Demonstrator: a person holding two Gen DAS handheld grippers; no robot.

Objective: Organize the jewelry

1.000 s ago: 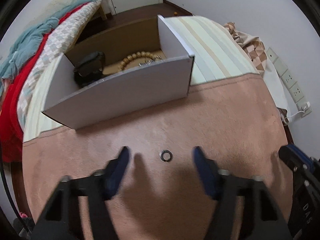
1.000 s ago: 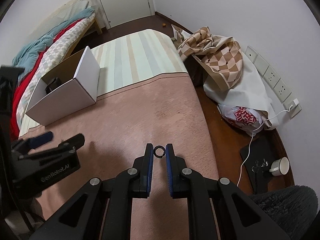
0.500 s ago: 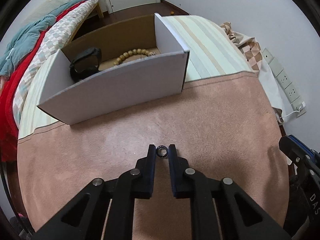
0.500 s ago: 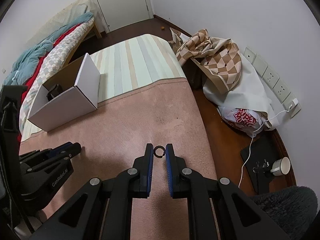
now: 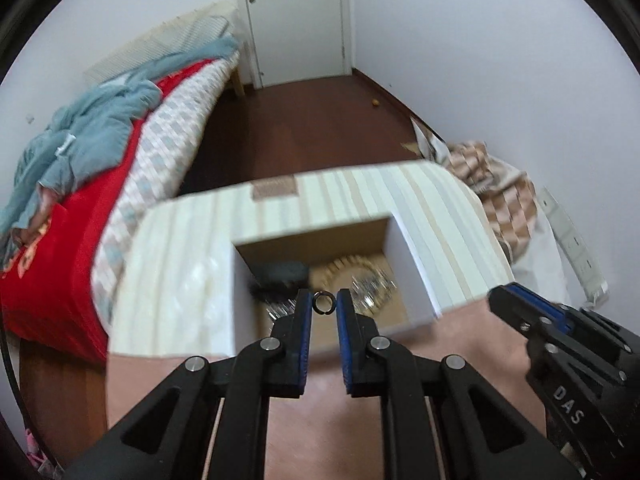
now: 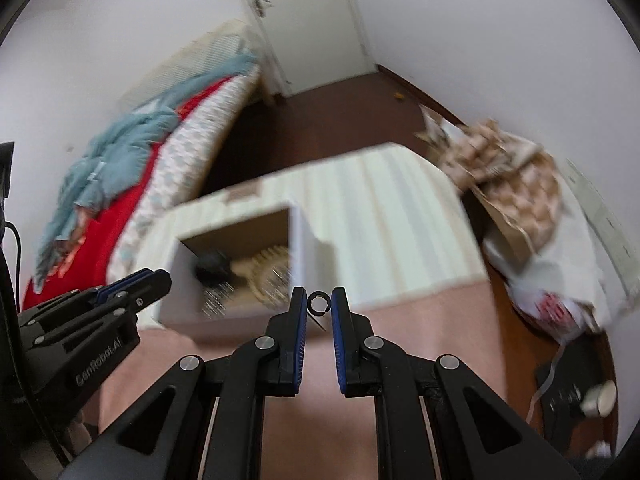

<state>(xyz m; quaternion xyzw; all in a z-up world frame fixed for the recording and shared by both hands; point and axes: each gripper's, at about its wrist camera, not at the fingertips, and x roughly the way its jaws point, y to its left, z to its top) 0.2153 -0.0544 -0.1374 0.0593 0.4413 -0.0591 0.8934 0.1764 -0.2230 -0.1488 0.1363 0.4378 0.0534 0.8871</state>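
Left gripper (image 5: 324,303) pinches a small dark metal ring (image 5: 323,303) between its blue-padded fingertips, ring held edge-up and clear of the surface. Right gripper (image 6: 319,303) likewise pinches a second small dark ring (image 6: 318,303), this one with a visible gap at its top. Both grippers hang above the near edge of an open white cardboard box (image 5: 416,276) with a brown inside; the left one lines up over the box opening, the right one sits just right of the box's front corner. Right gripper shows at the right edge of the left wrist view, left gripper at the left edge of the right wrist view, so the two are side by side and apart. Inside the box, blurred: a black object (image 5: 280,274) at left, a loop of pale wooden beads (image 5: 340,268) and something glittery silver (image 5: 372,290) at centre-right. Box rests on a cream striped cloth (image 5: 360,188); nearer lies a pink suede-like cover (image 6: 420,320). Beyond: a bed with red and teal bedding (image 5: 80,168), dark wood floor (image 5: 304,120), white door (image 5: 296,16).
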